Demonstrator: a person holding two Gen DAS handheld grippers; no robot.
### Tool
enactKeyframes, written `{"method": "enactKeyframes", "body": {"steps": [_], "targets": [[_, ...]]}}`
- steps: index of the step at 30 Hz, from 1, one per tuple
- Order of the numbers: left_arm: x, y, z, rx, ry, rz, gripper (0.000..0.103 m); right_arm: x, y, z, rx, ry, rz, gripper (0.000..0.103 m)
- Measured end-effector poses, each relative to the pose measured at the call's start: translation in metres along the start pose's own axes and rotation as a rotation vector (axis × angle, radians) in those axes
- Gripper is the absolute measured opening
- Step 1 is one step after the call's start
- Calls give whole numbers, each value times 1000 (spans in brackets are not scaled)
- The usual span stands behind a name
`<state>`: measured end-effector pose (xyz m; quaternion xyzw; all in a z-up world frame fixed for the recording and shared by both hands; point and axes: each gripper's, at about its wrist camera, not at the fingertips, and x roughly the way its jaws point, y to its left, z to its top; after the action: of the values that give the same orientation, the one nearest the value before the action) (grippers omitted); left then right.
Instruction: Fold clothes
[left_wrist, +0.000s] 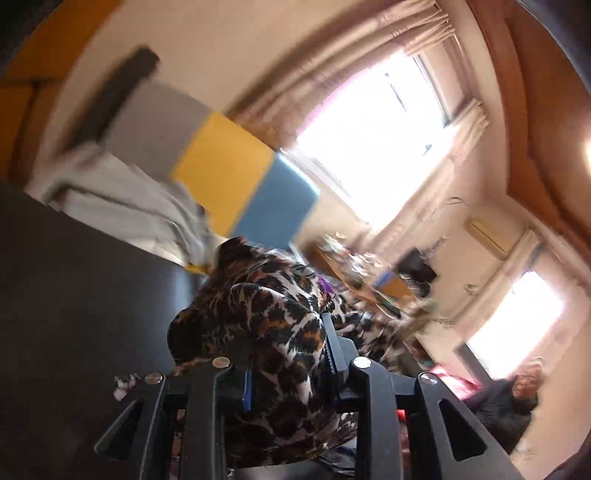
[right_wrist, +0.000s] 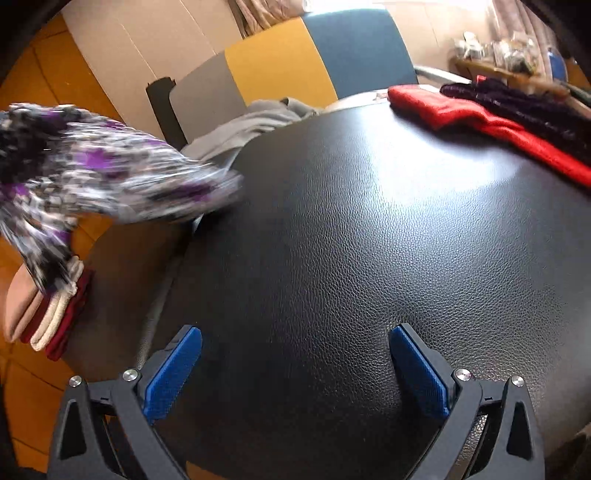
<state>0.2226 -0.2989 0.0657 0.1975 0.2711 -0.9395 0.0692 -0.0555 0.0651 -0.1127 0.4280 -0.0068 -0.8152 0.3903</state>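
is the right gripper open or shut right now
Open: the right gripper has its blue pads wide apart over the black table, nothing between them.

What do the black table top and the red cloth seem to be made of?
Table top: it looks like black leather or faux leather, because it has a fine pebbled grain and a soft sheen under the window light; I cannot tell which of the two. Red cloth: probably a knit or fleece fabric, matte and slightly fuzzy, lying limp on the far right of the top.

The left gripper (left_wrist: 286, 354) is clamped on bunched cloth, tilted slightly downward; the right gripper (right_wrist: 295, 354) is spread wide and empty, angled down.
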Motion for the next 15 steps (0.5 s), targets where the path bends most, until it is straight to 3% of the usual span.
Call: {"method": "enactKeyframes", "body": {"steps": [1, 2, 4, 7, 9, 12, 15], "targets": [[-3, -5, -5, 90, 32, 124, 27, 0, 3, -3, -22, -12, -16, 103], [-4, -7, -11, 120, 74, 142, 27, 0, 7, -6, -51, -18, -40, 103], [-4, -4, -29, 103, 135, 69, 23, 3, 15, -11, -108, -18, -97, 103], [15, 1, -63, 108, 252, 88, 14, 9, 27, -14, -171, -8, -185, 103], [29, 2, -95, 44, 352, -26, 13, 12, 32, -16, -191, 5, -234, 103], [52, 7, -143, 77, 473, 41, 13, 10, 29, -14, -174, 16, -233, 103], [48, 34, -176, -94, 484, 14, 14, 11, 30, -12, -173, 43, -235, 103]]}}
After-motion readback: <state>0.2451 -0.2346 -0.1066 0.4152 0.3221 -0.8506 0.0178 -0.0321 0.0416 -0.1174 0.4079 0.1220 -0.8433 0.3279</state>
